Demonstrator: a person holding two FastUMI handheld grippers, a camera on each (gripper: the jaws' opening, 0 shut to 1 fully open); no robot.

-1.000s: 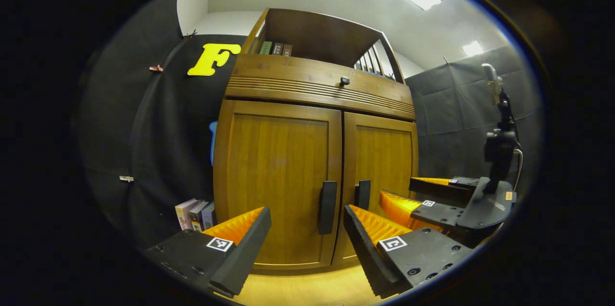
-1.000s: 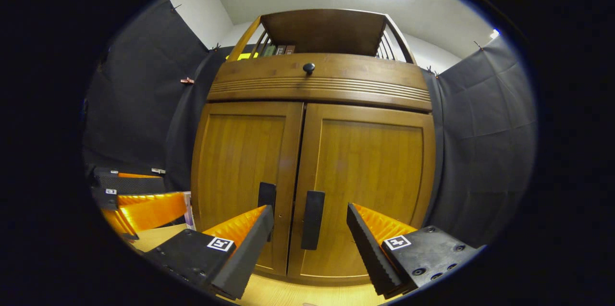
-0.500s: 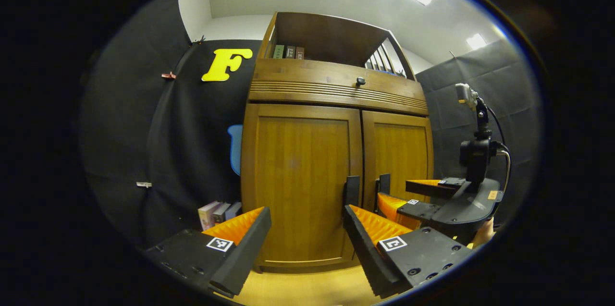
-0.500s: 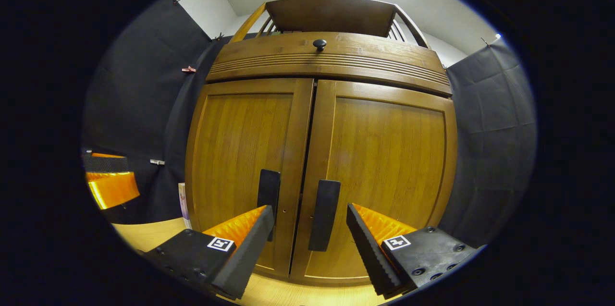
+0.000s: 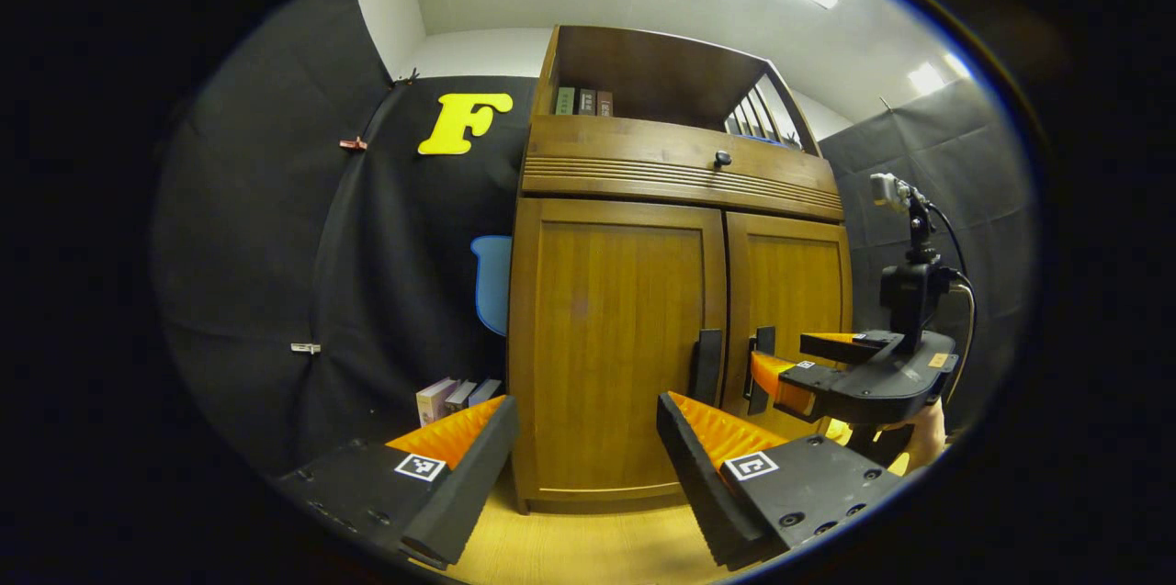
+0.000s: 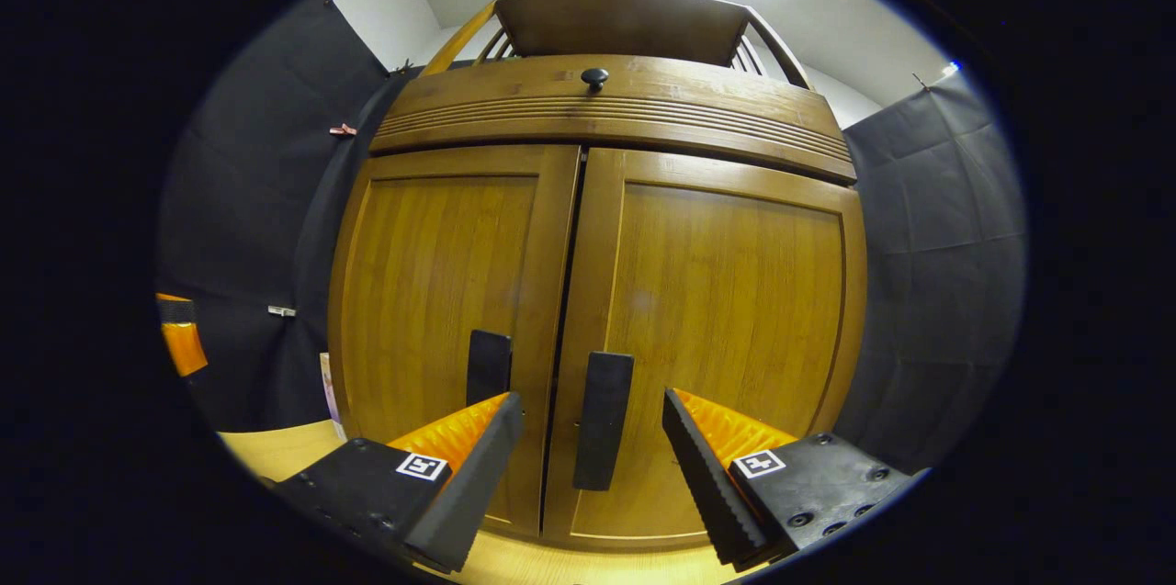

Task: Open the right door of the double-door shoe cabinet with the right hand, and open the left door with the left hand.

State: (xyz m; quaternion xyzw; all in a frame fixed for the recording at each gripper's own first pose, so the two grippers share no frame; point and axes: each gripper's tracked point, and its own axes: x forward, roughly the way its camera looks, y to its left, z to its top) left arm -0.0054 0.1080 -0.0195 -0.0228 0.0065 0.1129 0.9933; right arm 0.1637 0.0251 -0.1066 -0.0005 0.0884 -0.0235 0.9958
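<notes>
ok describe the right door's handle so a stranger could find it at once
Find the wooden shoe cabinet with two closed doors. Two dark vertical bar handles flank the centre seam low down; the right door handle is just right of it, between the right gripper fingers.

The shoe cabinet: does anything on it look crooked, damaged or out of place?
Nothing stands out. Both doors of the shoe cabinet are shut and level, with an even seam between them. The left handle and right handle hang upright. The right gripper is open around the right handle.
</notes>
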